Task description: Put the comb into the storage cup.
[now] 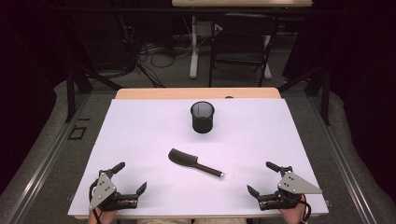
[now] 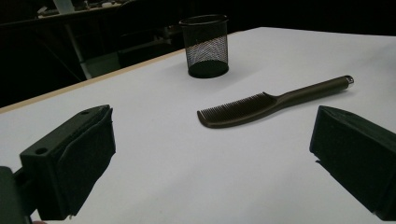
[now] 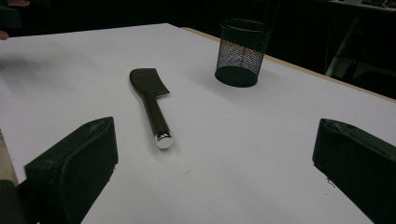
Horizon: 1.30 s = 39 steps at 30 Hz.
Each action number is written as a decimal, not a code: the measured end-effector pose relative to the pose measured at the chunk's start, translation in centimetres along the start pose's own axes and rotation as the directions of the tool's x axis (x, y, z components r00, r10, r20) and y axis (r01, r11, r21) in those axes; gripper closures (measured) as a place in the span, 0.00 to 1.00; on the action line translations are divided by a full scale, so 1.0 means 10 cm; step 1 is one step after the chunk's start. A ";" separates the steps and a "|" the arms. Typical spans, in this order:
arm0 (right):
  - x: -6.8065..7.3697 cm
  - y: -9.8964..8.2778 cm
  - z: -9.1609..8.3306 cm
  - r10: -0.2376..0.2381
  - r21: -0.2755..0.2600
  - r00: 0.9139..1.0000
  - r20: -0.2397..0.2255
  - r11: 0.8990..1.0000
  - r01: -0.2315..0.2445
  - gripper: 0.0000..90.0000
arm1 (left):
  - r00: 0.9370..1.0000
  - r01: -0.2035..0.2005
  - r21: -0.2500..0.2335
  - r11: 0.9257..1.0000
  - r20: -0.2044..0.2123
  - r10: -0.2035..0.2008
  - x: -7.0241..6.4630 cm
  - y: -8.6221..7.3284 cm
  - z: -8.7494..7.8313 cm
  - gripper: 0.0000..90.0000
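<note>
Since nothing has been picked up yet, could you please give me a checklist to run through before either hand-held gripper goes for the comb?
1. Left hand-held gripper open, nothing between its jaws: ok.
2. Right hand-held gripper open, nothing between its jaws: ok.
3. Comb lying flat on the white table, free of both grippers: ok.
4. Comb handle points toward the right gripper, nothing in the way: ok.
5. Mesh cup upright, apart from the comb: ok.
6. Mesh cup empty: cannot tell.
</note>
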State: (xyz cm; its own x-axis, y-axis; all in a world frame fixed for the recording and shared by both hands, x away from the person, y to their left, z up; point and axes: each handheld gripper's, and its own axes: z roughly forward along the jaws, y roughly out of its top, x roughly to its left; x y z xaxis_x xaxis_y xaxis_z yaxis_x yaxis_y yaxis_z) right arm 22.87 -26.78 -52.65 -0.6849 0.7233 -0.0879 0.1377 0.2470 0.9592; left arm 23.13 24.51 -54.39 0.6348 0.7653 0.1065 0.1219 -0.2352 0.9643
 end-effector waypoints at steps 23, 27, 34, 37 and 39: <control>0.03 0.11 0.26 -0.002 0.081 1.000 -0.022 0.997 0.004 0.00 | 1.000 0.023 0.014 1.000 -0.018 -0.023 0.04 0.00 0.01 0.01; 0.03 0.15 0.36 0.002 0.107 0.999 -0.041 0.994 0.002 0.00 | 0.999 0.023 0.017 1.000 -0.022 -0.023 0.04 0.00 -0.01 0.01; 0.02 0.20 0.51 0.010 0.144 0.998 -0.069 0.990 0.000 0.00 | 0.999 0.035 0.023 0.999 -0.035 -0.034 0.05 -0.02 -0.04 0.01; 0.03 0.22 0.54 0.008 0.156 0.997 -0.074 0.988 0.003 0.00 | 0.999 0.031 0.022 0.999 -0.033 -0.031 0.06 -0.02 -0.05 0.01; 0.03 0.25 0.56 0.007 0.163 0.997 -0.077 0.987 0.006 0.00 | 0.999 0.030 0.018 0.999 -0.028 -0.030 0.06 -0.02 -0.04 0.01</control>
State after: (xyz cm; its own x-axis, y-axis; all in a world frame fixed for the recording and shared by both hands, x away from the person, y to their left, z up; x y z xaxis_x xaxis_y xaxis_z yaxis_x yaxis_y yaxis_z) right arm 27.00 -22.34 -51.84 -0.7371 0.6730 -0.0606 0.2482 0.3530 0.9021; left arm 23.20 25.23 -54.44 0.6089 0.7887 0.0847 0.1543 -0.2225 0.9626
